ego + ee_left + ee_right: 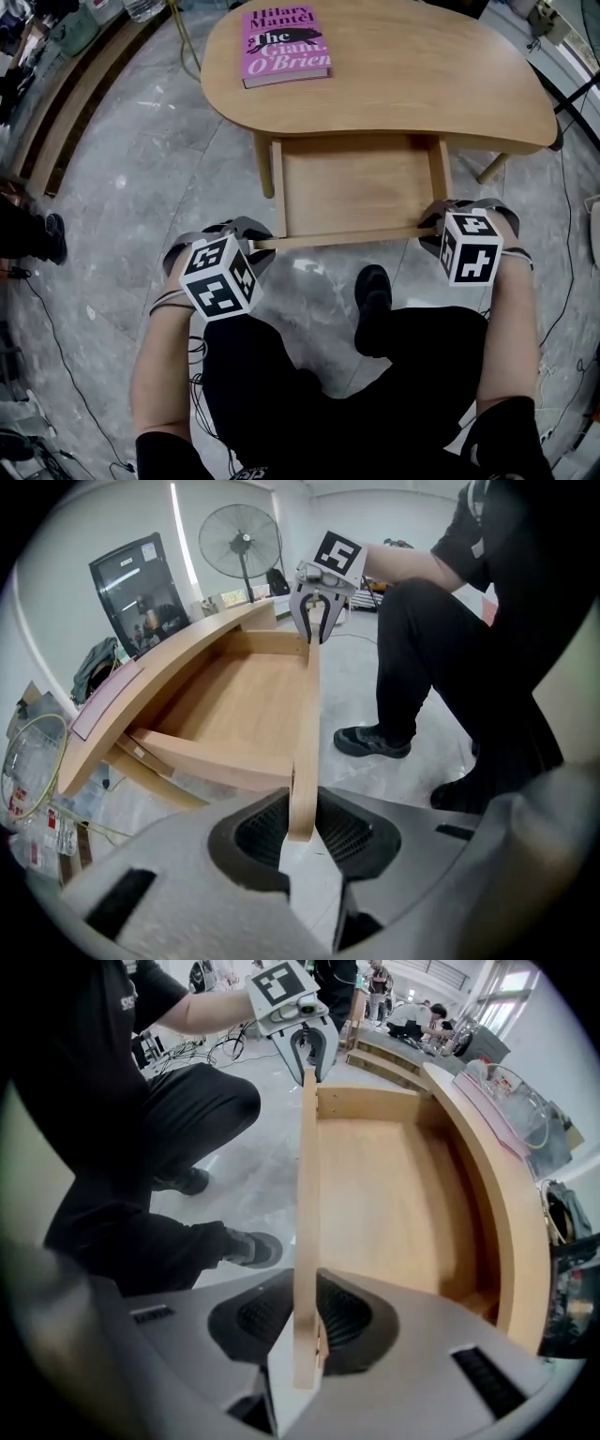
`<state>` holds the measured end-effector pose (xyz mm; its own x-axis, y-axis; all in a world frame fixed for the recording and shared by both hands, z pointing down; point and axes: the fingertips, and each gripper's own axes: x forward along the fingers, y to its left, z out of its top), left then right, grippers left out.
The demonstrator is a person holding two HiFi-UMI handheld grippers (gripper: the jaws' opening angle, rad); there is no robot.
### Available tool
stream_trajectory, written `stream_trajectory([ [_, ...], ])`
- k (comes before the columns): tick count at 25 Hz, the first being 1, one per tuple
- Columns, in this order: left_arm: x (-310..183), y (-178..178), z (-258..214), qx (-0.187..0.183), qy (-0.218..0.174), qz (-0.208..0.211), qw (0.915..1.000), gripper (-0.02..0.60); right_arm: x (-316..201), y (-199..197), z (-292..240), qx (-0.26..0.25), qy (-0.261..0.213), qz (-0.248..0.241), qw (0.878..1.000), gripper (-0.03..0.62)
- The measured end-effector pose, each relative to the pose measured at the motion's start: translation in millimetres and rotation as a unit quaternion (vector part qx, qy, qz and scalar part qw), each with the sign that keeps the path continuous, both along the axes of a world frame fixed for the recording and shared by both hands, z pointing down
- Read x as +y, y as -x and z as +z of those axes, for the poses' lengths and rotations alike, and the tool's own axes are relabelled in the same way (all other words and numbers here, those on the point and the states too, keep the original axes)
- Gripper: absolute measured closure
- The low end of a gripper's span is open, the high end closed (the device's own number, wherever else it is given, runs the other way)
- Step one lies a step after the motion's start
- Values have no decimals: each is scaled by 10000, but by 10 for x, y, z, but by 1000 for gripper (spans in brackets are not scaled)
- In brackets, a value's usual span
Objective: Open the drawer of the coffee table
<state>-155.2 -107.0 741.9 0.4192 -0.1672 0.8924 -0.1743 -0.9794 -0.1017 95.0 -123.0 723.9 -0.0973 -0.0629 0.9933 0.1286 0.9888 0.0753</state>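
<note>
1. Head view: a person crouches on a grey marbled floor [141,187] before a light-wood, bean-shaped coffee table [403,89]. Its worktop carries only a pink paperback book [284,45] at the far left.
2. The task's thing, a shallow pale-wood drawer [356,183], stands pulled well out from under the worktop's near edge, toward the person. Its bare floor is in full view.
3. The left hand-held gripper [251,246] is clamped on the left end of the drawer's thin pale-wood front panel [337,238]. The left gripper view shows the board's edge pinched between ribbed black pads [261,829].
4. The right hand-held gripper [433,228], pointing down, is closed on the panel's right end in the same way. The right gripper view shows the board held between its two pads [349,1321].
5. The step in hand appears to be the end of the pull. The drawer looks open over most of its travel, so the task seems done or very nearly so.
6. Any further pull calls for an even, level draw with both hands, so the drawer does not skew on its runners. Otherwise both sets of jaws must loosen and lift clear without nudging the panel back.
</note>
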Motion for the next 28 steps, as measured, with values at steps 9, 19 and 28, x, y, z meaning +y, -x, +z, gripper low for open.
stream_trajectory([
  [9, -3, 44, -79, 208, -180, -59, 9996, 480, -52, 25, -237, -589, -47, 590, 9965, 485],
  [19, -10, 103, -195, 517, -216, -117, 9984, 466, -254, 43, -451, -943, -787, 802, 9892, 500],
  [28, -8, 117, -313, 844, -251, -166, 9960, 463, -243, 152, -465, -1076, -972, 756, 9865, 522],
])
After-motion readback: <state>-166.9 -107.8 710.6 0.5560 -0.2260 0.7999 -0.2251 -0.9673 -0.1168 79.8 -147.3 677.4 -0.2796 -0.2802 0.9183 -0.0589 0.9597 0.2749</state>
